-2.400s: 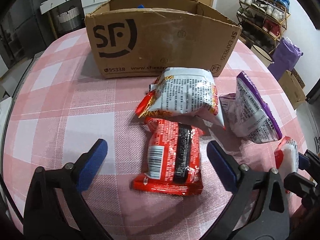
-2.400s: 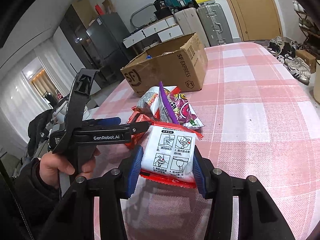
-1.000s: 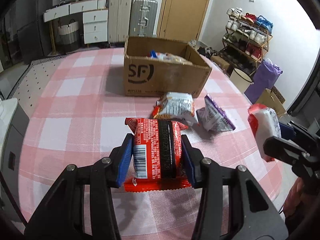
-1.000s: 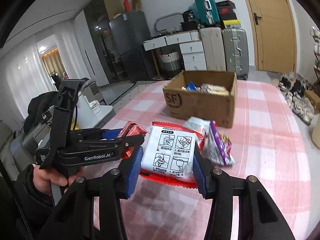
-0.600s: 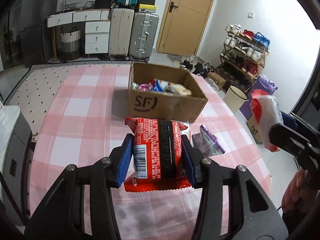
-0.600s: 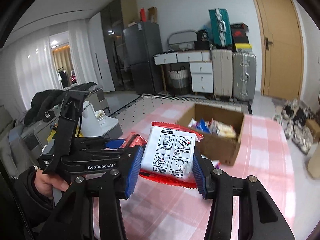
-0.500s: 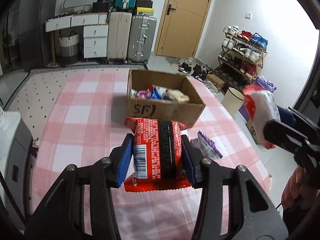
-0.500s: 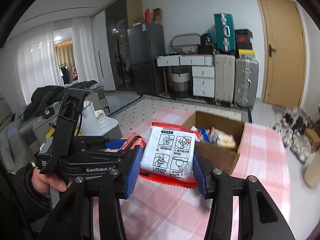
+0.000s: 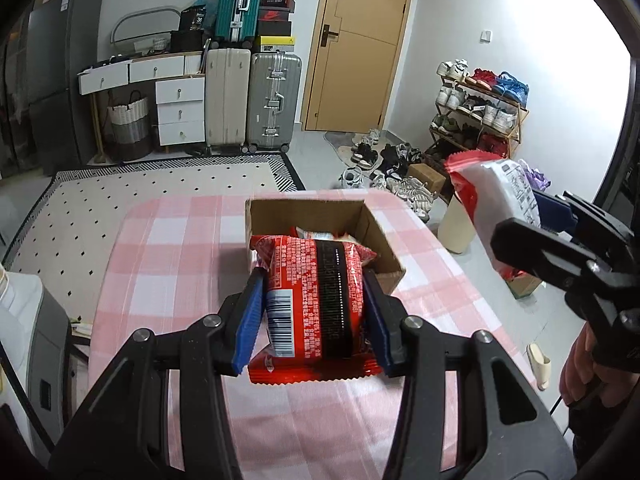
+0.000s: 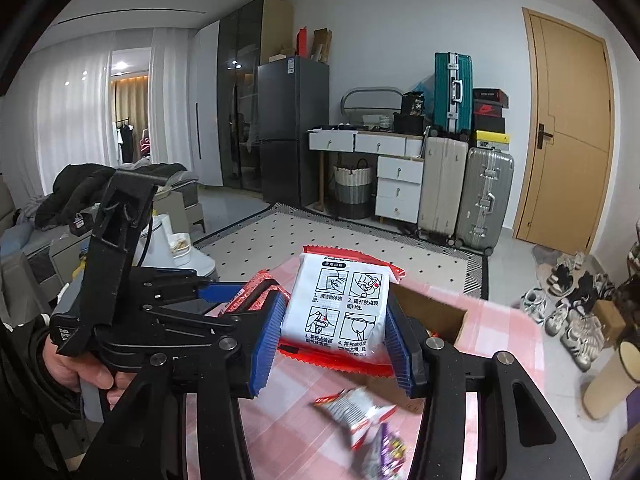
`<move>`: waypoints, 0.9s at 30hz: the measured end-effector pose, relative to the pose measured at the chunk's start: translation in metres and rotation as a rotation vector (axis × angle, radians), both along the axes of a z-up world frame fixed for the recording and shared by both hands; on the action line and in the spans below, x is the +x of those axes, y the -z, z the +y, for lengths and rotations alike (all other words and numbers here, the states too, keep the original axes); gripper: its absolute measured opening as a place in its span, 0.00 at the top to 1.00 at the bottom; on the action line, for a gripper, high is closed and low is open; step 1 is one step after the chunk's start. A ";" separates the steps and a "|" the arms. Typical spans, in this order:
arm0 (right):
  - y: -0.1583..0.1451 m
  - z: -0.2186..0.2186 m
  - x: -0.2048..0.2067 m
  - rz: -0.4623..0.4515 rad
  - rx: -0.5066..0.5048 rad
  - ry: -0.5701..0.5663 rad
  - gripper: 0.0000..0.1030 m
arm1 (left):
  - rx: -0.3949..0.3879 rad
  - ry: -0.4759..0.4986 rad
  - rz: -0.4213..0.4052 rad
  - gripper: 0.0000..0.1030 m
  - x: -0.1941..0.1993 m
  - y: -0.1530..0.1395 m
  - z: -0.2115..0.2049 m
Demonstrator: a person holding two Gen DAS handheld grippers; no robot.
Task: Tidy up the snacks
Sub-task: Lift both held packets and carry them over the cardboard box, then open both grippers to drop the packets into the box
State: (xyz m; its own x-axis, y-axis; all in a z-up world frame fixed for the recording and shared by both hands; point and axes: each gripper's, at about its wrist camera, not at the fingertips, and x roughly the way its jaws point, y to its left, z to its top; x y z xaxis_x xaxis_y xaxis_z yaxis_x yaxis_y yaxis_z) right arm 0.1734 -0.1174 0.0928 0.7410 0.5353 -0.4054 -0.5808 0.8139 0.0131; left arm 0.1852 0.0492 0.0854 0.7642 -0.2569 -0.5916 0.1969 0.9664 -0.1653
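My left gripper (image 9: 314,312) is shut on a red snack packet (image 9: 314,300) with a black stripe and a barcode, held high over the pink checked table (image 9: 172,264). Just beyond the packet sits the open cardboard box (image 9: 376,236), with several snacks inside it. My right gripper (image 10: 334,334) is shut on a white packet with red edges (image 10: 340,312) printed with instruction drawings. That packet (image 9: 496,192) and gripper also show at the right of the left wrist view. In the right wrist view the box (image 10: 436,314) lies behind the white packet.
Two loose packets stay on the table, a red-and-white one (image 10: 356,408) and a purple one (image 10: 390,450). A person's hand (image 10: 82,372) holds the left gripper's handle. Suitcases (image 9: 252,96), drawers, a shoe rack (image 9: 476,112) and a door stand around the room.
Both grippers have risen with their packets still gripped. The box now lies lower and closer beneath them, and the loose packets have dropped out of the left wrist view.
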 end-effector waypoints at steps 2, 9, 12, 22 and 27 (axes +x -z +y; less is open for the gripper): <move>-0.005 -0.002 0.012 -0.007 -0.003 0.012 0.53 | -0.007 0.005 0.006 0.58 0.010 -0.008 -0.001; -0.012 -0.016 0.059 0.019 0.002 0.071 0.53 | -0.039 -0.015 0.016 0.58 0.043 -0.022 -0.004; -0.014 -0.018 0.078 0.023 0.000 0.076 0.53 | -0.026 -0.014 0.021 0.58 0.060 -0.024 -0.009; -0.004 -0.028 0.151 0.118 0.015 0.134 0.53 | -0.012 -0.042 0.049 0.58 0.122 -0.017 -0.028; 0.018 -0.024 0.188 0.177 -0.002 0.146 0.53 | -0.011 -0.042 0.089 0.58 0.154 0.001 -0.036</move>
